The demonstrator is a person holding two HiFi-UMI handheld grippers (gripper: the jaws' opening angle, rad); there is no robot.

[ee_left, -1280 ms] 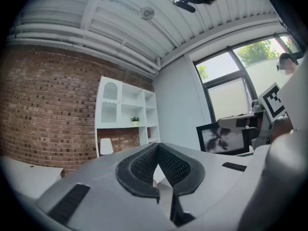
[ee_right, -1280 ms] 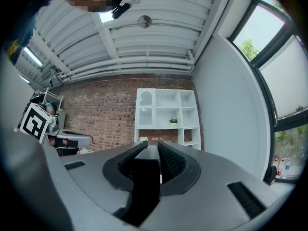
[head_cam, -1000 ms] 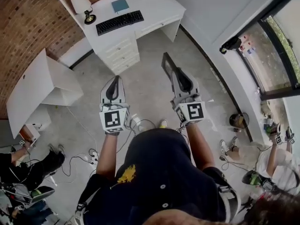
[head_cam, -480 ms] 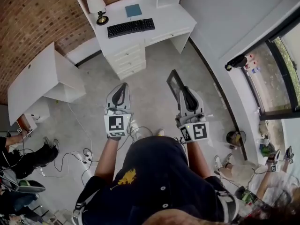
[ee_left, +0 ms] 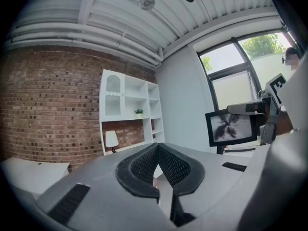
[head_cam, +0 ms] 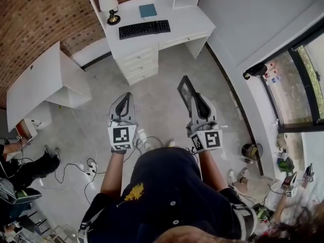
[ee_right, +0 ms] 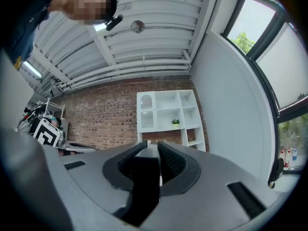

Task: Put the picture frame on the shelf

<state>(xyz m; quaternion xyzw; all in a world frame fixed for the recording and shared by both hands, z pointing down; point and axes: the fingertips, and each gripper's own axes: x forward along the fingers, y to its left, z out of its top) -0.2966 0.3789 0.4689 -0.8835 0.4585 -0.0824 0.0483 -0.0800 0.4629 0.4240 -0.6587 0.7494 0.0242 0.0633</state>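
The right gripper (head_cam: 195,99) is clamped on the picture frame (head_cam: 185,88). In the head view the frame juts toward the top centre as a thin dark slab, and its picture side cannot be read there. In the right gripper view the frame shows only edge-on, as a dark bar filling the gap between the jaws. That gripper's own body covers the foot of the white shelf (ee_right: 167,110) on the brick wall.

The left gripper view catches the frame's face at the right: a dark, blurred image in a black border, with its right edge lost behind the gripper holding it. The left gripper (ee_left: 156,149) has its jaws closed tip to tip on nothing.

In the head view the shelf is cut off by the top edge, above the white tabletop (head_cam: 185,18) with its keyboard (head_cam: 144,29) and lamp (head_cam: 108,2). The frame hangs in the air, well apart from the shelf.
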